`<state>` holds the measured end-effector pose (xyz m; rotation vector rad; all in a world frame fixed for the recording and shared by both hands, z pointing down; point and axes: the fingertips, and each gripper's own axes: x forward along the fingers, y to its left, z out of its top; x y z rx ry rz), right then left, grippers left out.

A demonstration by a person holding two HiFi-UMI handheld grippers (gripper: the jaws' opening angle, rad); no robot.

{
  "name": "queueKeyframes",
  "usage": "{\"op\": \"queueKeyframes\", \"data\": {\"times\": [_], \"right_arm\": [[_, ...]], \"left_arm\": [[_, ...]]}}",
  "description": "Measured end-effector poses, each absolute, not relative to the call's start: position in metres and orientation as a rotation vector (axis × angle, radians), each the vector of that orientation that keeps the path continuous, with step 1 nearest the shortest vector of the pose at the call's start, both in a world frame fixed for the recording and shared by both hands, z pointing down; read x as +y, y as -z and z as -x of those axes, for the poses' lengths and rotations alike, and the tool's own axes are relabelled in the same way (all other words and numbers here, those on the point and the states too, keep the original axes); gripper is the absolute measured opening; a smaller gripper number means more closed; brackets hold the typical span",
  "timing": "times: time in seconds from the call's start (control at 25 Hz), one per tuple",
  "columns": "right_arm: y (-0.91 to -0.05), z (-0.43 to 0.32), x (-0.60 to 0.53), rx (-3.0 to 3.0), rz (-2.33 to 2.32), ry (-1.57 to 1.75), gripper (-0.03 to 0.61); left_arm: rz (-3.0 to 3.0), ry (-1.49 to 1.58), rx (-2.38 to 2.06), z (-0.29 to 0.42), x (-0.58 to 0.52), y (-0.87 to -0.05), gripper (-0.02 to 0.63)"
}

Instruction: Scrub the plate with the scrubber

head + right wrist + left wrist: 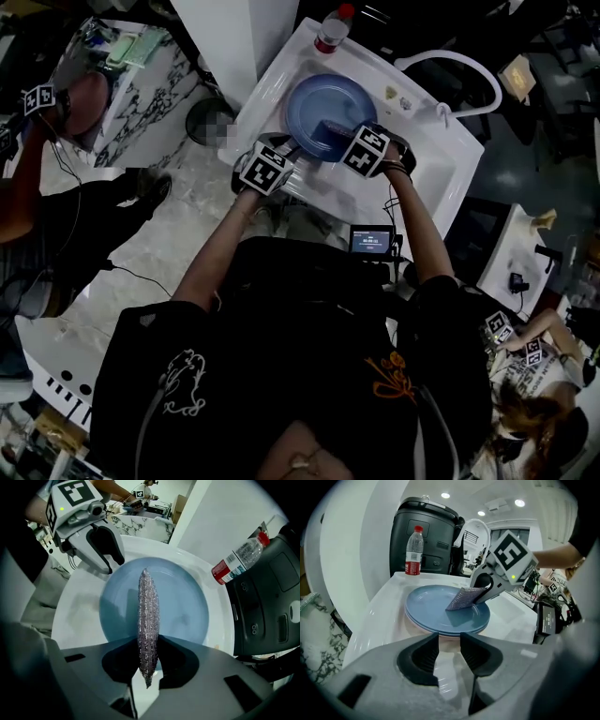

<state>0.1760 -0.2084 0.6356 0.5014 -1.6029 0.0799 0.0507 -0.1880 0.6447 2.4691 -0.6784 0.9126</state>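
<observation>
My right gripper [148, 666] pinches the one scrubber [147, 613] on the blue plates [429, 606], seemingly two stacked. My left gripper [449, 652] hangs open, empty.

Head view's not much help: the marker cubes [265, 169] sit over the near rim of the plate [323, 108] and over both sets of jaws. In the right gripper view, the scrubber [147, 602] shows edge-on only, with its lower end buried in the right hand-held gripper [149, 641]. The bottle [413, 550] label and the little screen [371, 240] are too small to read.
</observation>
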Motion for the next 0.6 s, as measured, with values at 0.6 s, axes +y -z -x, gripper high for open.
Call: {"op": "queueKeyframes", "data": {"times": [0.6], "right_arm": [[-0.63, -0.106, -0.173, -1.697, -0.494, -0.165, 0.08]], "left_arm": [[-2.435, -0.723, -0.676, -0.029, -0.193, -0.617, 0.146]]}}
